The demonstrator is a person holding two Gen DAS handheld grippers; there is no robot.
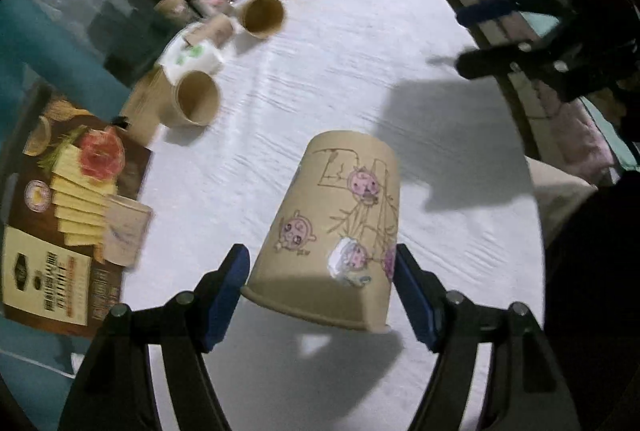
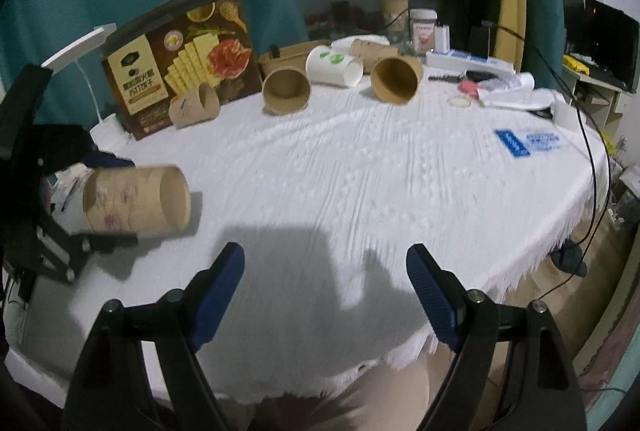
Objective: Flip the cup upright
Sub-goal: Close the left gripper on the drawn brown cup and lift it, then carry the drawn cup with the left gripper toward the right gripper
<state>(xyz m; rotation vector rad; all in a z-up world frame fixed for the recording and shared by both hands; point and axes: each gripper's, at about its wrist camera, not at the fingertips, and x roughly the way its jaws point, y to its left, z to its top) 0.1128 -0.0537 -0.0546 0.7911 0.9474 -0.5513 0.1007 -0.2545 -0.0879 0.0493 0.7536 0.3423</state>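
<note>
A brown paper cup with cartoon drawings [image 1: 340, 231] sits between the blue pads of my left gripper [image 1: 320, 287], which is shut on it near the rim. The cup is lifted above the white tablecloth [image 1: 320, 91] and tilted, base pointing away. In the right wrist view the same cup [image 2: 136, 203] lies sideways in the air at the left, mouth toward the right, held by the left gripper [image 2: 60, 227]. My right gripper [image 2: 326, 291] is open and empty above the near table edge; it shows in the left wrist view too [image 1: 480, 35].
Several other paper cups lie on their sides at the far side: brown ones [image 2: 286, 91] [image 2: 396, 79] [image 2: 194, 107] and a white one [image 2: 334, 65]. A cracker box [image 2: 180, 67] stands behind them. Small items and a cable [image 2: 592, 135] are at the right.
</note>
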